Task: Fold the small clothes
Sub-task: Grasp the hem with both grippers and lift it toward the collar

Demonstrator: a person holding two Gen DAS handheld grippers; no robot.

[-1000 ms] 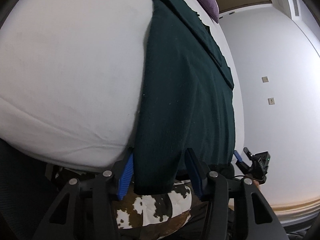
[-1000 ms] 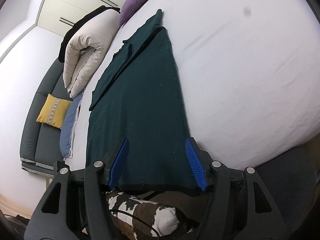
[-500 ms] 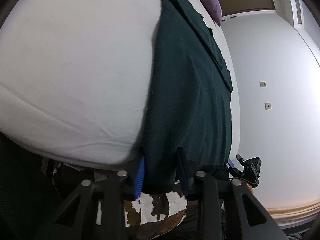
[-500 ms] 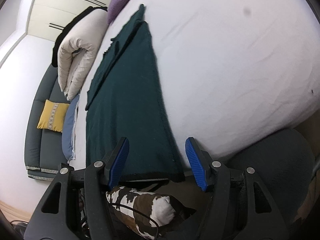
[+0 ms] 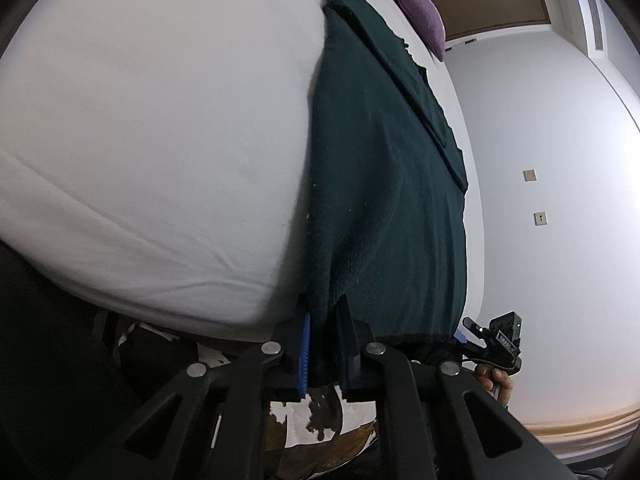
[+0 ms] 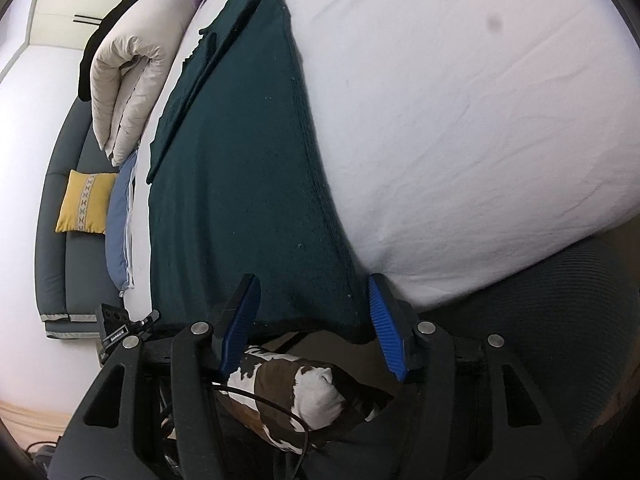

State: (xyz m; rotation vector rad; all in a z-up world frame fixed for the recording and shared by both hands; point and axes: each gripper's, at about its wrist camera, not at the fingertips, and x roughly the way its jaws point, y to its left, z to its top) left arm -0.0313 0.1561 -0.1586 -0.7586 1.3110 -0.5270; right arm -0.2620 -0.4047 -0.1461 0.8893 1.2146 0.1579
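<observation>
A dark green knitted garment [image 5: 384, 200] lies flat and lengthwise on the white bed [image 5: 160, 120], its hem hanging over the near edge. My left gripper [image 5: 324, 320] is shut on the hem's left corner, with fabric pinched between the blue pads. In the right wrist view, the garment [image 6: 240, 200] has its right hem corner between the fingers of my right gripper [image 6: 313, 282]. Those jaws are closing, and the pads stand apart from the cloth. The far end of the garment shows a folded-over layer.
A purple pillow [image 5: 420, 20] sits at the bed's far end. A rolled cream duvet [image 6: 128, 80], a blue pillow [image 6: 120, 220] and a yellow cushion [image 6: 86, 206] on a grey sofa [image 6: 60, 260] lie left. A cow-patterned cushion [image 6: 304, 392] is below the grippers.
The left jaws have closed onto the garment's left hem corner. The right gripper has turned, so the hem's right corner now lies close to its right finger, and its jaws have narrowed slightly.
</observation>
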